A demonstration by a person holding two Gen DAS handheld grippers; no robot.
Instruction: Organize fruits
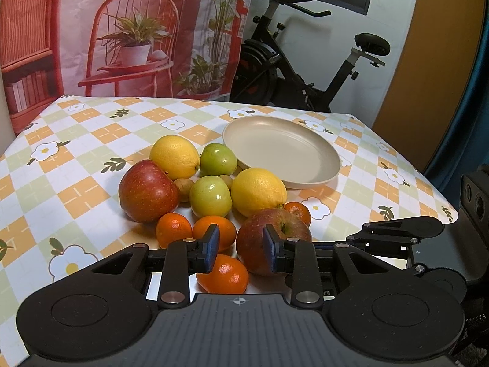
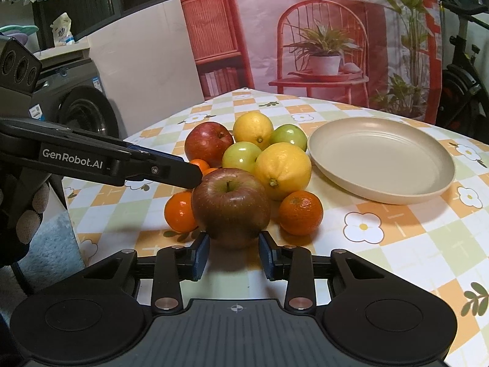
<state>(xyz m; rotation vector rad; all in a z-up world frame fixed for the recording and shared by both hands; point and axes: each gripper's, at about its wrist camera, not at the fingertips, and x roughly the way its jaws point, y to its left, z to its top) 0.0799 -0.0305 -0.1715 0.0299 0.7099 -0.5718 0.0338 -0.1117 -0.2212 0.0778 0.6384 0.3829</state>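
Left wrist view: looks down over the left gripper point(image 1: 241, 249), jaws drawn close together and clamping nothing. Hangs above the near end of a fruit pile on the checked, flowered desk point(image 1: 76, 159), over a mandarin point(image 1: 224, 275) by the near edge and just left of a near red apple point(image 1: 250, 244). Farther in, packed touching: second red apple point(image 1: 148, 192), two lemons point(image 1: 174, 156) point(image 1: 258, 191), two green fruits point(image 1: 218, 159) point(image 1: 211, 195), three more mandarins point(image 1: 173, 227) point(image 1: 227, 227) point(image 1: 298, 211), small brown fruits point(image 1: 185, 188). Beyond the pile, toward the far right corner, a beige plate point(image 1: 293, 185) holding no fruit, its rim just beside the right-hand lemon.

Right wrist view: shows the right gripper point(image 2: 234, 253) likewise narrowed, gripping nothing, fingertips just short of the near red apple's base on either side; cannot tell whether touching. Shows the left gripper's tip against that apple's upper left.
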